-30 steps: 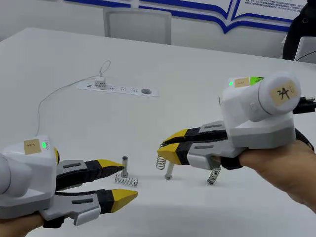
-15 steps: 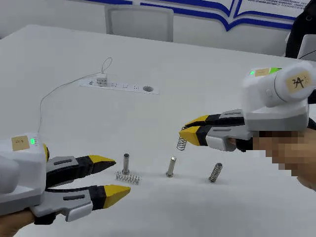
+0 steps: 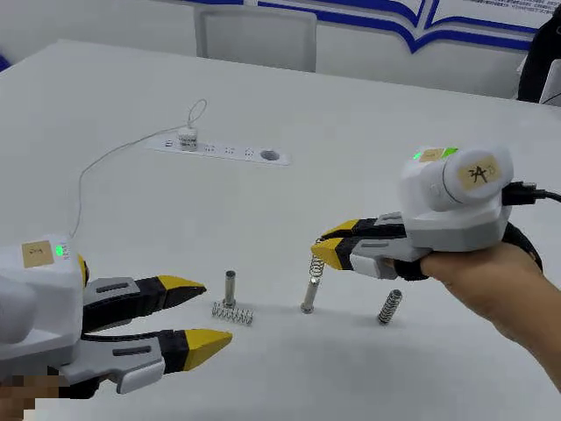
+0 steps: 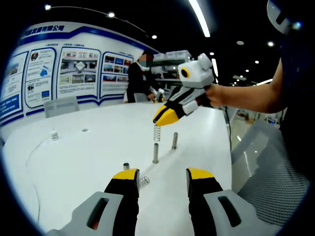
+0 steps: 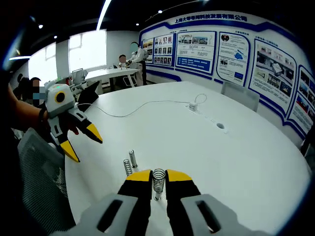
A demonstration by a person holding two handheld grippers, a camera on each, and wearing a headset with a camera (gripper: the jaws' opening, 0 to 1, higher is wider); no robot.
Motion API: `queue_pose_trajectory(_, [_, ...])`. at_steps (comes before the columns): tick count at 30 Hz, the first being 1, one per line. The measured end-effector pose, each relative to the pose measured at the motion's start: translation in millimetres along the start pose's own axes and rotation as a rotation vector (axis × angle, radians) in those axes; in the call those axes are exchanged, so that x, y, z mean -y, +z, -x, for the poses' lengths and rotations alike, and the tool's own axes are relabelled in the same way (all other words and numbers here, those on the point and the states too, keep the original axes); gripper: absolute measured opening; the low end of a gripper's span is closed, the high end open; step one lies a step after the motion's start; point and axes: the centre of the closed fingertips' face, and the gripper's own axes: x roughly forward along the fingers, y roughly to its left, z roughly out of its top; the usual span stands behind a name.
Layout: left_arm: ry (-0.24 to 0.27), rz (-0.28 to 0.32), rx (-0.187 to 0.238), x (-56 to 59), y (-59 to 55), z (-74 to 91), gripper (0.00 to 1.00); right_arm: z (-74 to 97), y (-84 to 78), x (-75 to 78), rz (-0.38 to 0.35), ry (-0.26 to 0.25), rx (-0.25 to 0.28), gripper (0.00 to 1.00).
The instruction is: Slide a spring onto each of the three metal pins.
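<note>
Both fingers of the left gripper (image 4: 162, 174) stood wide apart and held nothing, nearest the person and low over the bench (image 3: 131, 219). Just beyond them a loose spring (image 3: 233, 313) lay on its side at the foot of a bare pin (image 3: 230, 288).

Farther on, the right gripper (image 3: 319, 246) had its fingers closed on a second spring (image 3: 316, 266), held upright with its lower end at the top of the middle pin (image 3: 308, 296). Done well, I judged, the step called for keeping the coil in line with the pin, lowering it straight, and letting go only once several turns were over the tip.

Beside it the third pin (image 3: 389, 306) already wore its spring and was mostly hidden inside the coils. Whether the held spring's lowest turn had passed over the tip was too small to tell, and the fingers covered its upper turns.
</note>
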Motion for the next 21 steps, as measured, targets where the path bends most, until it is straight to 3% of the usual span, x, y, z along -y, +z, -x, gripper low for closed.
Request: queue_pose_trajectory(21, [-0.002, -0.004, -0.013, -0.8, -1.4, -0.5, 0.39, -11.1, -23.4, 5.5, -0.060, -0.006, 0.000, 0.11])
